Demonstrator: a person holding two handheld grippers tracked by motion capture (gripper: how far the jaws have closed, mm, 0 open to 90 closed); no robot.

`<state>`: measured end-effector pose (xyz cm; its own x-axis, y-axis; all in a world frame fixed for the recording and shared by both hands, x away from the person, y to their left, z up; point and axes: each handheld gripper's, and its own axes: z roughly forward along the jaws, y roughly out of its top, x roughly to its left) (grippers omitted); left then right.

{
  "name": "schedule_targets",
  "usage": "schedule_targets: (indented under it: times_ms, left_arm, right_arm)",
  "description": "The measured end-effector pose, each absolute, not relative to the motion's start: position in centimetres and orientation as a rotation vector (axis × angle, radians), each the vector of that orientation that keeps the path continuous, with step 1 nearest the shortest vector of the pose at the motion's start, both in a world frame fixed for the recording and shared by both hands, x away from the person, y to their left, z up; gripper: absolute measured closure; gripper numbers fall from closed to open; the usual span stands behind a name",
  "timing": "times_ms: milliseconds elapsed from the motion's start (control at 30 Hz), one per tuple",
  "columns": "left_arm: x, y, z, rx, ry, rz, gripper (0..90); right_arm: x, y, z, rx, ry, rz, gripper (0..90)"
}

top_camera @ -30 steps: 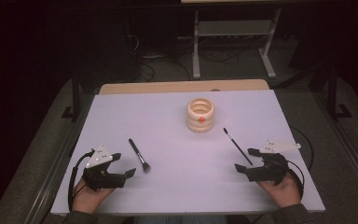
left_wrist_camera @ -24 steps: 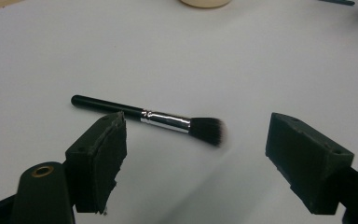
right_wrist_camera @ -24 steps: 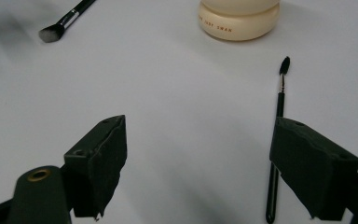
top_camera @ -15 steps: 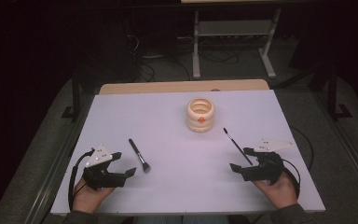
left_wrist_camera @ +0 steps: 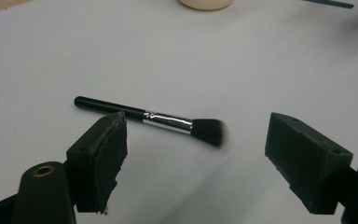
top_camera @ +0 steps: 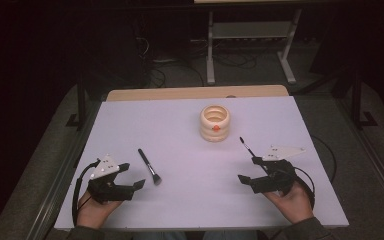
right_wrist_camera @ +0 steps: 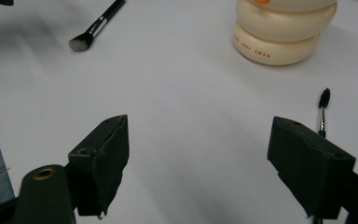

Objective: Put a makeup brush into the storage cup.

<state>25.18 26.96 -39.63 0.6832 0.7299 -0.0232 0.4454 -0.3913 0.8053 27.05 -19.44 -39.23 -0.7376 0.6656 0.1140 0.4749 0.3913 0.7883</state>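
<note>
A black-handled makeup brush [top_camera: 149, 166] with a silver ferrule and dark bristles lies on the white table [top_camera: 180, 130], just right of my left gripper [top_camera: 131, 175]. In the left gripper view the makeup brush [left_wrist_camera: 158, 120] lies crosswise just beyond the open jaws. A thin black brush [top_camera: 246, 146] lies right of centre, its lower end beside my right gripper [top_camera: 249, 169], which is open and empty. In the right gripper view the thin brush [right_wrist_camera: 323, 111] runs down behind the right jaw. A cream ribbed holder [top_camera: 215, 122] with an orange mark stands at the table's middle back.
A wooden strip [top_camera: 195, 93] borders the table's far edge. Beyond it, a metal stand [top_camera: 250, 35] and cables sit on the dark floor. Cables trail from both grippers. Metal rails run along the table's left and right sides.
My right gripper has shifted slightly left and turned toward the table's middle. The left gripper has barely moved. Both brushes and the holder stay put.
</note>
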Motion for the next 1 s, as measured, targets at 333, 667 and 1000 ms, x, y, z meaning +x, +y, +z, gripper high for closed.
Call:
schedule_targets:
  times_ms: [333, 667, 1000]
  left_arm:
    - [27.1, 27.3, -38.4, 2.125, 0.828, 0.415, 20.7]
    - [30.2, 26.8, -37.4, 2.263, 0.69, 0.364, 20.7]
    - [33.6, 25.7, -37.7, 2.461, 0.543, 0.329, 21.2]
  right_arm:
    - [27.0, -20.4, -39.1, 1.042, 2.412, 1.273, 19.8]
    - [26.9, -21.1, -39.0, 1.054, 2.4, 1.284, 19.9]
    - [27.0, -21.8, -39.3, 1.064, 2.396, 1.289, 19.9]
